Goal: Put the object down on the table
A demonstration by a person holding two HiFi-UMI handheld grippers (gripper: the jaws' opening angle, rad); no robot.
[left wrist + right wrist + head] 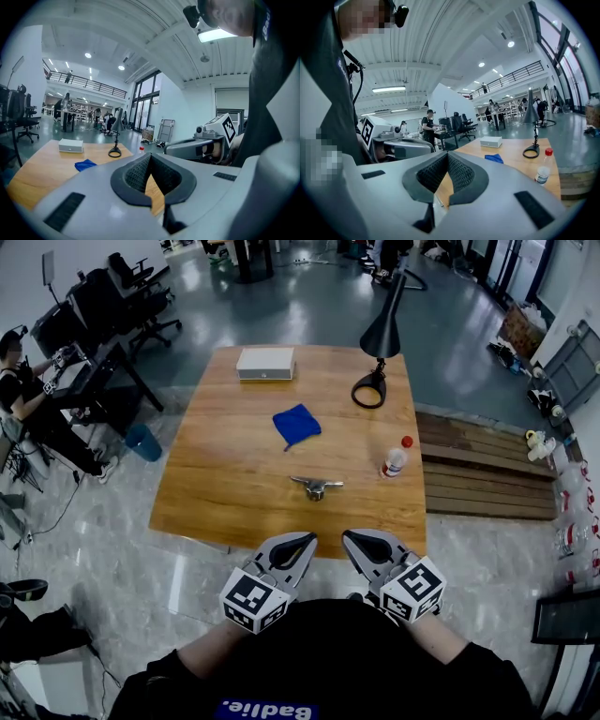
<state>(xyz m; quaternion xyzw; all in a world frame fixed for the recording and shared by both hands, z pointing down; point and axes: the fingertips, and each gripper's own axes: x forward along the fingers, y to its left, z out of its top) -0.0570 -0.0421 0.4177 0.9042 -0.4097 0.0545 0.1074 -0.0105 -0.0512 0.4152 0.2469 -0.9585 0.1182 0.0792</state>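
A small shiny metal object [317,486] lies on the wooden table [225,474], near its front edge. My left gripper [305,541] and right gripper [352,538] hover side by side close to my body, just short of that edge, pointing at the table. Both are shut with nothing between the pads. In the left gripper view the jaws [151,157] meet at the tip, and the right gripper [201,145] shows beside them. The right gripper view shows the same closed jaws [447,155] over the table's near edge.
On the table are a blue cloth [296,424], a clear bottle with a red cap [396,457], a black desk lamp [380,343] and a white box [265,362]. A low wooden platform [478,470] flanks the right side. A seated person [28,399] works at a desk on the left.
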